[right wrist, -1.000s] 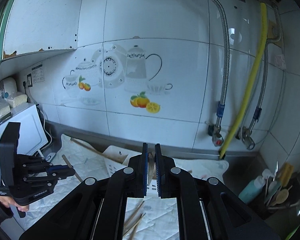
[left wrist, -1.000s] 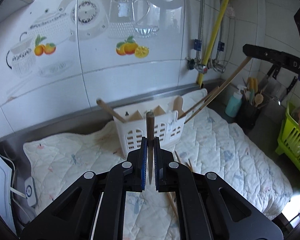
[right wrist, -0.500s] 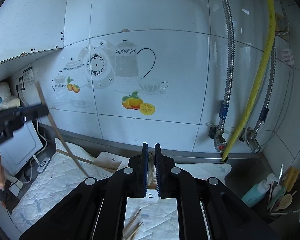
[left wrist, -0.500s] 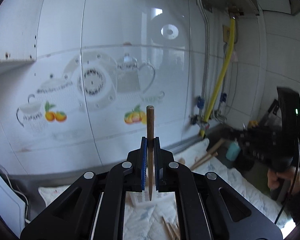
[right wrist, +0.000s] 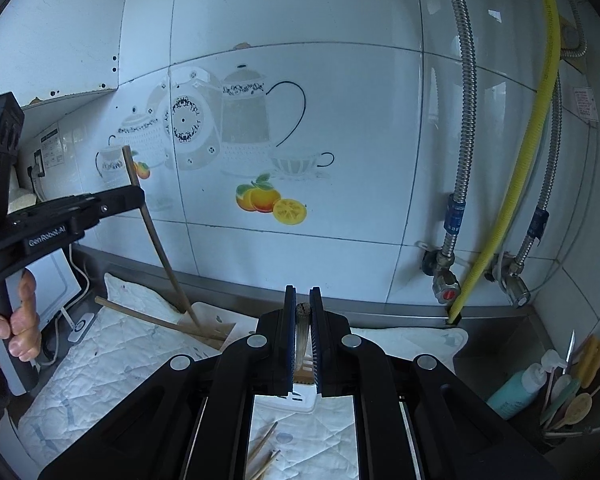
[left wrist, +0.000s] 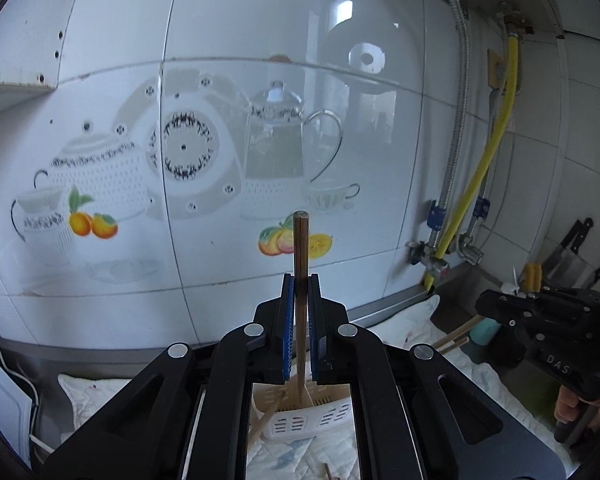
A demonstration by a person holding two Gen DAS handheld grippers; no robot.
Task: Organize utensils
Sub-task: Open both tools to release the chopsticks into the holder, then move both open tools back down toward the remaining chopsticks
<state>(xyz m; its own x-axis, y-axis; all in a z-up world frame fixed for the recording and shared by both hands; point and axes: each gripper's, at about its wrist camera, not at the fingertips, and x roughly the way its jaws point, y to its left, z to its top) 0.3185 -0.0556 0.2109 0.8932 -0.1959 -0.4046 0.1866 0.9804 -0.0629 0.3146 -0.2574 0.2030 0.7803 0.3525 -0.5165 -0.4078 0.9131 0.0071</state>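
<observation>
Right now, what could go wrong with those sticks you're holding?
The left gripper pinches one long chopstick near its middle, so it might swivel or slip and miss the white holder.

The right gripper holds more sticks close by; they might bump each other over the holder.

Loose chopsticks lie on the quilted cloth and could get knocked away.

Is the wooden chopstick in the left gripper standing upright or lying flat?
Roughly upright. The chopstick sticks up from the shut left gripper, its lower tip over the white utensil holder.
</observation>
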